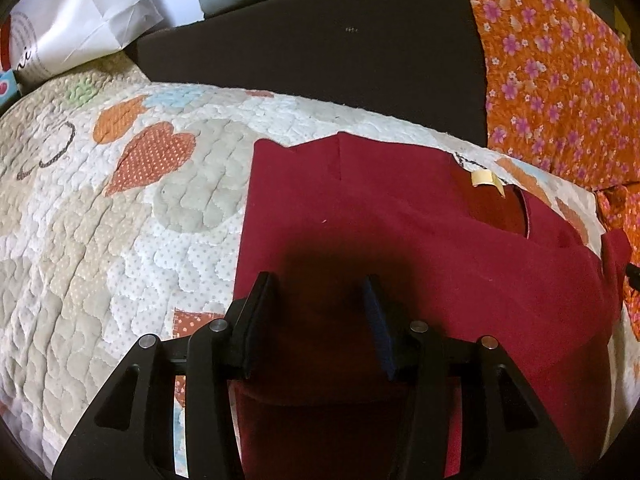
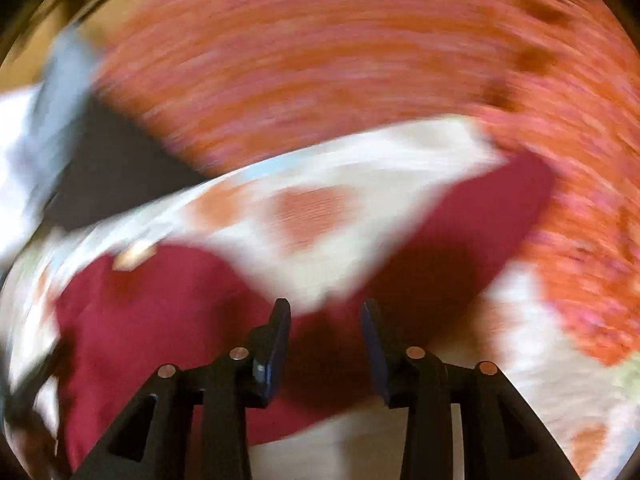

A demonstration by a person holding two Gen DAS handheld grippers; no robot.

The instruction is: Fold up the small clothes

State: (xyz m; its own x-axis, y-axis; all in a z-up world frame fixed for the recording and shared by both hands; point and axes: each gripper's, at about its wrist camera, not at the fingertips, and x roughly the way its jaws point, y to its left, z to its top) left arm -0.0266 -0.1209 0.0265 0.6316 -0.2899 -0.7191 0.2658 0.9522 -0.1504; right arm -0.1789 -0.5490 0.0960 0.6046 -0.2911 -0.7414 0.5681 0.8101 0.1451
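A puffy quilted bedspread (image 1: pixel 100 240), cream with dotted orange heart patches, covers most of the surface. Behind it sit a smooth dark cushion (image 1: pixel 320 60) and an orange flowered cloth (image 1: pixel 560 80). The dark red garment (image 1: pixel 400 232) lies flat on the quilt, matte and straight-edged, a pale label (image 1: pixel 484 178) at its neck. The left gripper (image 1: pixel 320 292) hangs over it, jaws apart and empty. The right gripper (image 2: pixel 325 316) is likewise spread, holding nothing (its view is motion-smeared, showing only colour blocks, though a red sleeve (image 2: pixel 480 216) juts out there).
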